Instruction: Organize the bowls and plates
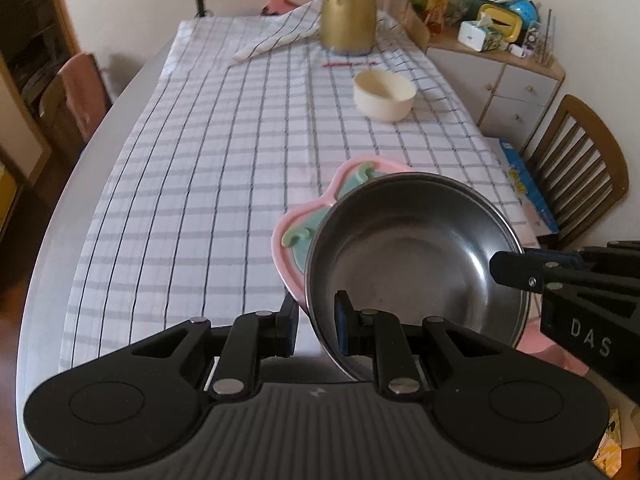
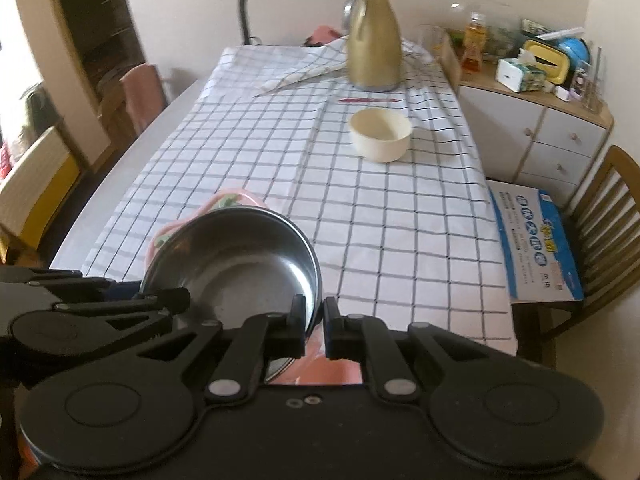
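Both tools grasp the steel bowl by its rim, left tool and right tool, holding it low in frame above the pink plate, so it seems mid-stacking; next calls for lowering it level.

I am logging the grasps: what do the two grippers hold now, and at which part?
Both hold the steel bowl by its rim: the left gripper at the near-left edge, the right gripper at the right edge, each with one finger inside.
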The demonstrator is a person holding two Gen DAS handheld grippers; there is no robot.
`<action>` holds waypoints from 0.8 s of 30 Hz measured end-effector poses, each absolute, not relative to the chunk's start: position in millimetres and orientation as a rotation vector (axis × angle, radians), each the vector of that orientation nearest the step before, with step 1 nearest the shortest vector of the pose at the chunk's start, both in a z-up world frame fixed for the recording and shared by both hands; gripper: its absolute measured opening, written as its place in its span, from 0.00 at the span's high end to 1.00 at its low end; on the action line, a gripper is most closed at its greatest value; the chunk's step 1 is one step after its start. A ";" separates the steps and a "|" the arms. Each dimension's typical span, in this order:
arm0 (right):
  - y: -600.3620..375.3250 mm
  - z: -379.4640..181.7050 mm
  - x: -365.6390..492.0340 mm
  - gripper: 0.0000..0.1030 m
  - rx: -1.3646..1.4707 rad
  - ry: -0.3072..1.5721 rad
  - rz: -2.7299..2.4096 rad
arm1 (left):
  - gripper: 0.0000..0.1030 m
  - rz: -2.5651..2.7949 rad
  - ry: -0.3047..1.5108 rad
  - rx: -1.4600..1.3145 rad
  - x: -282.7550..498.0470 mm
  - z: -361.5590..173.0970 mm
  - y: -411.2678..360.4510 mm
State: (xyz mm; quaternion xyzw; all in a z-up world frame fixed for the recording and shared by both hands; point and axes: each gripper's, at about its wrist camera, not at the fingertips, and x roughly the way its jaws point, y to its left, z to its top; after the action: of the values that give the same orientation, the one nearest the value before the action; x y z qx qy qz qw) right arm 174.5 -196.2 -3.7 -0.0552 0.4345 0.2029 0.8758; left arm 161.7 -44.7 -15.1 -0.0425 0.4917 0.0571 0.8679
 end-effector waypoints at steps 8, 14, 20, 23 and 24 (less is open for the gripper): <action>-175.5 -20.9 138.0 0.91 -0.161 0.943 0.514 | 0.83 0.193 1.085 -0.119 116.7 -37.4 -29.5; -163.2 -36.8 121.6 0.91 -0.178 0.976 0.558 | 0.83 0.223 1.122 -0.141 94.4 -52.0 -17.3; -153.1 -52.6 110.9 0.91 -0.177 1.021 0.593 | 0.83 0.245 1.146 -0.142 80.5 -62.8 -7.3; -149.0 -59.8 107.4 0.91 -0.178 1.040 0.605 | 0.83 0.253 1.166 -0.140 77.5 -69.2 -3.2; -148.1 -62.1 107.0 0.91 -0.178 1.048 0.607 | 0.83 0.255 1.168 -0.140 76.5 -70.9 -1.9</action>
State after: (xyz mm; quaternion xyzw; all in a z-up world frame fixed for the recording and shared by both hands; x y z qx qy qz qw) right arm 107.0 -148.1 -62.1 -0.0834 0.4921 0.2849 0.8184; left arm 76.5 -1.9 -70.9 -0.0659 0.5494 0.1199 0.8243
